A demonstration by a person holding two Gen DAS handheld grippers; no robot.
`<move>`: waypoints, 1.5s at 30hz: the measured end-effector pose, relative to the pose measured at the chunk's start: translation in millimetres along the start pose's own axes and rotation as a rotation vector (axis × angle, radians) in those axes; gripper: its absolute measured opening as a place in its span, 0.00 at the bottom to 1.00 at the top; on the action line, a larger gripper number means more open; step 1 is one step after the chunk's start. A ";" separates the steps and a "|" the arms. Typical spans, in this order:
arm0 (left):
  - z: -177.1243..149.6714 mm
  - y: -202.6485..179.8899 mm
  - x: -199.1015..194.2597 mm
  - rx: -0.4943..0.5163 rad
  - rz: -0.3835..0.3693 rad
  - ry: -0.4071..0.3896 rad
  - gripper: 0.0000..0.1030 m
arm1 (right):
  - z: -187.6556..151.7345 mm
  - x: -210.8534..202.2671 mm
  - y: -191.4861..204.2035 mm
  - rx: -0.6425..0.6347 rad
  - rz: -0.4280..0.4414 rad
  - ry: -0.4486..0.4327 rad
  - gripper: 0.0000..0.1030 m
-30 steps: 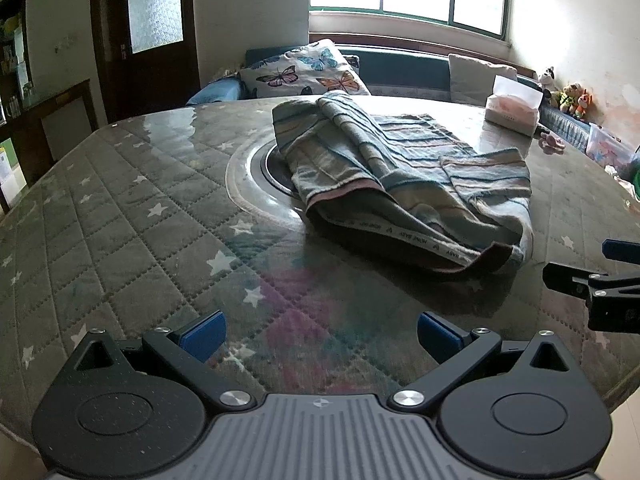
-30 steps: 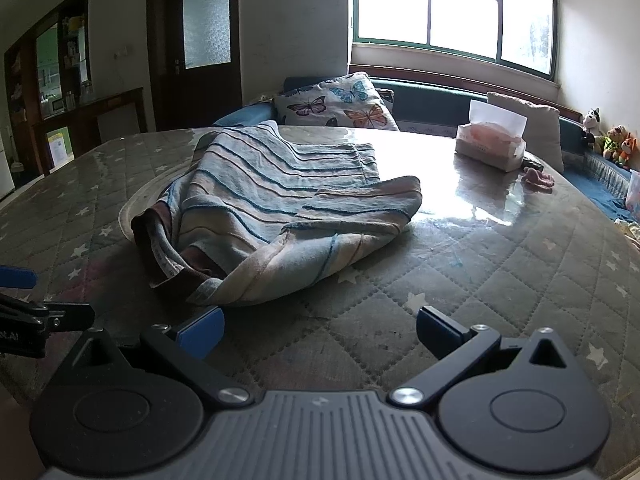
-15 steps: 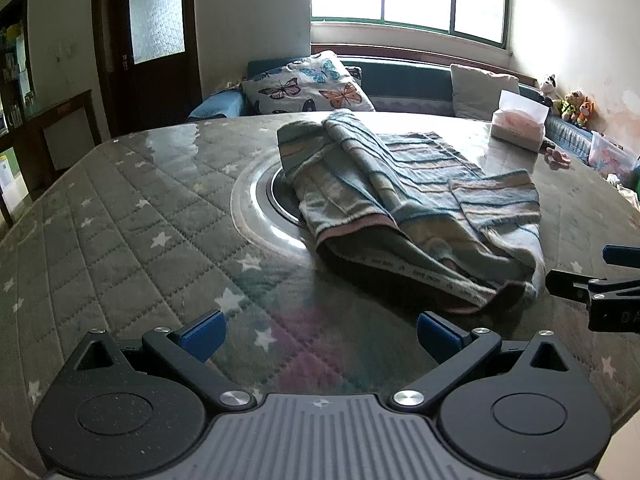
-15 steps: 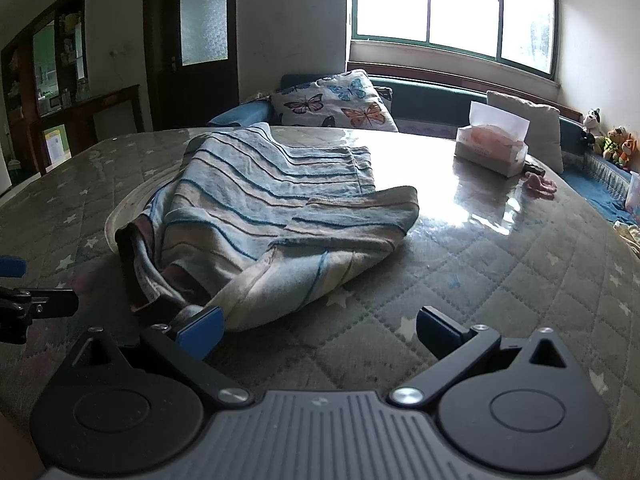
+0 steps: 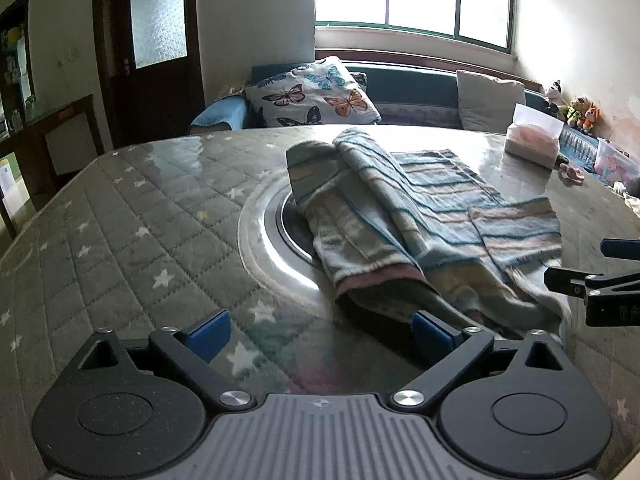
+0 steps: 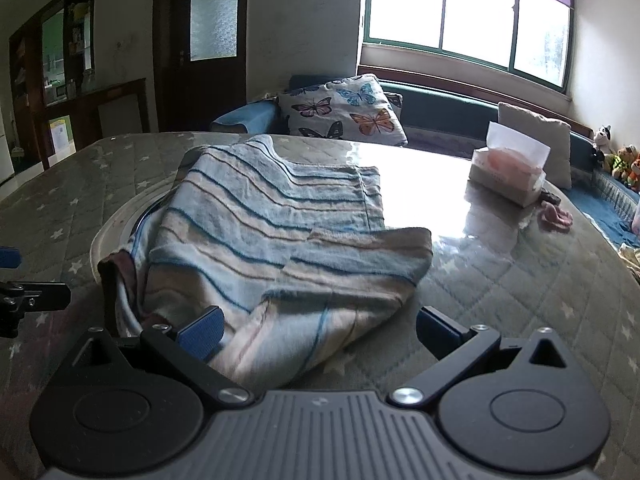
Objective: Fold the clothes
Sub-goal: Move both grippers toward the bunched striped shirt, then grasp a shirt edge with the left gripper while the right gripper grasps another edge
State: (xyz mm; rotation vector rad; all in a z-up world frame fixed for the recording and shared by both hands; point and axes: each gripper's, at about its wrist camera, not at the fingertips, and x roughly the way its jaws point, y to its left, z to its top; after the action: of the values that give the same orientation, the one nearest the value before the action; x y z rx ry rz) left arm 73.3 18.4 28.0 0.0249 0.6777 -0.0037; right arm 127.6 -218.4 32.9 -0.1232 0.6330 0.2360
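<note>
Left gripper (image 5: 322,330) hovering low over the quilted surface (image 5: 132,240), jaws spread wide and holding nothing, right blue pad just beside the near hem of the striped garment (image 5: 400,240). Lying crumpled across the round metal inset (image 5: 276,236) at the middle of the surface, partly doubled over, one flap turned back on the right. Right gripper (image 6: 320,330) also gaping wide, empty, left pad touching or just short of the drooping near corner of the cloth; cannot tell which.

Judging the step as the approach before a grasp: both grippers lining up on the near edge. Next move likely calling for sliding a lower finger under the hem, pinching each near corner, then lifting and carrying it toward the far side.

Soft, fleecy knit, banded in blue and beige with a reddish trim, limp and likely to sag. Padded, star-printed quilting under a glossy clear cover, probably slippery. Tissue box (image 6: 508,176) standing well apart, far right.
</note>
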 end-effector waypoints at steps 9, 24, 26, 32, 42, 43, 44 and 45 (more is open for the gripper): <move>44.1 21.0 34.6 -0.047 0.036 0.008 0.72 | 23.0 34.7 -0.1 -0.011 0.007 0.040 0.88; 117.0 44.8 122.6 -0.145 0.026 0.016 0.68 | 37.1 82.5 3.9 -0.046 0.046 0.137 0.61; 124.3 49.5 137.0 -0.166 0.012 0.025 0.68 | 37.9 86.1 6.1 -0.056 0.050 0.143 0.58; 137.2 61.8 175.2 -0.235 -0.053 0.062 0.68 | 38.8 94.0 9.5 -0.068 0.067 0.152 0.54; 133.5 69.5 205.1 -0.293 -0.191 0.102 0.63 | 41.4 98.4 4.8 -0.058 0.080 0.153 0.42; 133.6 70.6 205.6 -0.302 -0.216 0.103 0.61 | 41.4 98.3 4.1 -0.058 0.078 0.152 0.40; 133.8 72.0 206.3 -0.311 -0.241 0.103 0.57 | 41.4 98.0 3.4 -0.056 0.077 0.152 0.39; 134.0 74.0 207.1 -0.325 -0.264 0.106 0.50 | 41.4 97.7 2.7 -0.055 0.076 0.152 0.35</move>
State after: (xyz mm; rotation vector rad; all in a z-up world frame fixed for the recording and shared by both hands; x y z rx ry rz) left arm 319.5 90.1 4.1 -0.3789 0.7773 -0.1464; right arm 226.8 -190.5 7.5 -0.1710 0.7836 0.3200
